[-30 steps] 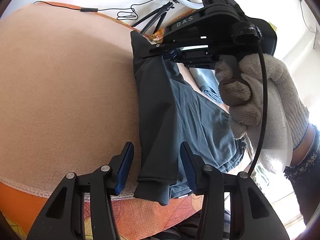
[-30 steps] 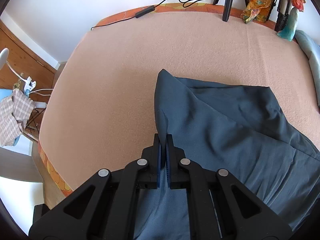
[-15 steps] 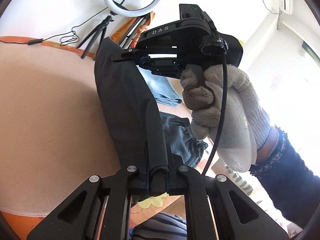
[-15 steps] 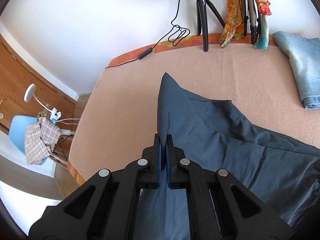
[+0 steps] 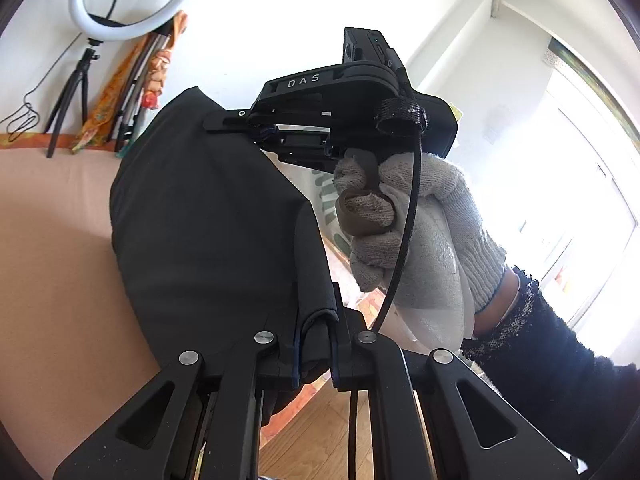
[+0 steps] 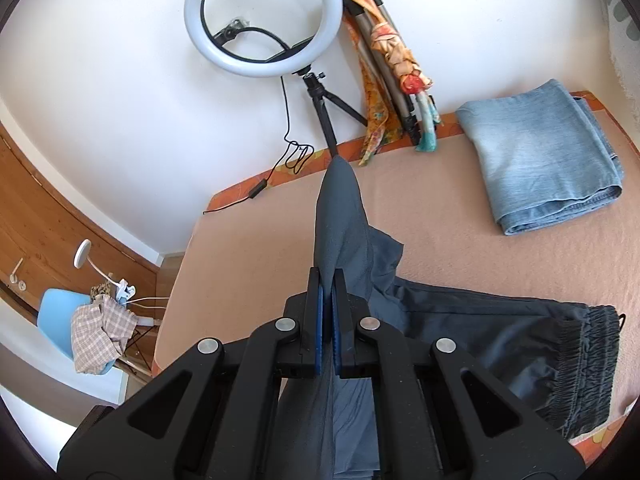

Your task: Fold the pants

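White walls, a ring light (image 6: 264,20) on its tripod, wood floor (image 5: 320,432), bright window (image 5: 580,208) at right

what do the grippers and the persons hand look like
Both grippers are black plastic with silver pivot screws and blue finger pads: left gripper, right gripper. From the left camera, the right gripper's body bears white "DAS" lettering, and a black cable runs down from it. The right hand wears a white knit glove, with a dark speckled sleeve.
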The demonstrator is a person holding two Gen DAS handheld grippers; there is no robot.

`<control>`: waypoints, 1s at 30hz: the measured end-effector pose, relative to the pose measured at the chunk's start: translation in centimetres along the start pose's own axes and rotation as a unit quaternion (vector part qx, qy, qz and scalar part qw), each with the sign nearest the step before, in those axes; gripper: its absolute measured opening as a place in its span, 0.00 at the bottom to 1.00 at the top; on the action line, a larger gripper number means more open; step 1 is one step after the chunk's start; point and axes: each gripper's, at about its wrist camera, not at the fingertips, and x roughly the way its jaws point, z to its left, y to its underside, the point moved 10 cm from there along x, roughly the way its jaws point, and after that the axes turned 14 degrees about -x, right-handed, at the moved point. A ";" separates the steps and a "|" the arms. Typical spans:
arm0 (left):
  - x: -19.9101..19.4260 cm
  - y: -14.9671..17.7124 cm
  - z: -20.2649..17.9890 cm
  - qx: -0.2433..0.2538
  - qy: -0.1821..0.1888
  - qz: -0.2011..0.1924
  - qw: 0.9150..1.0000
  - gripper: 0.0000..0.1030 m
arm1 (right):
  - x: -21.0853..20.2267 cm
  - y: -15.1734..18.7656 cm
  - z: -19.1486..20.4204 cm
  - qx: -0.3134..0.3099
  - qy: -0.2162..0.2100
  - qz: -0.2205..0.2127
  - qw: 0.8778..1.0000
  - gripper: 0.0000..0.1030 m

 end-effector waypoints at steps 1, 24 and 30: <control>1.0 -0.1 -0.2 0.004 0.004 0.008 1.000 0.08 | -0.8 0.1 -1.0 0.005 0.004 -0.004 1.000 0.04; 18.9 5.5 -4.5 0.067 0.020 0.159 0.985 0.08 | -3.6 9.9 -23.1 0.067 0.111 0.066 0.989 0.04; 18.4 6.8 -3.8 0.078 0.009 0.186 0.979 0.14 | -2.8 11.8 -25.4 0.074 0.125 0.081 0.986 0.04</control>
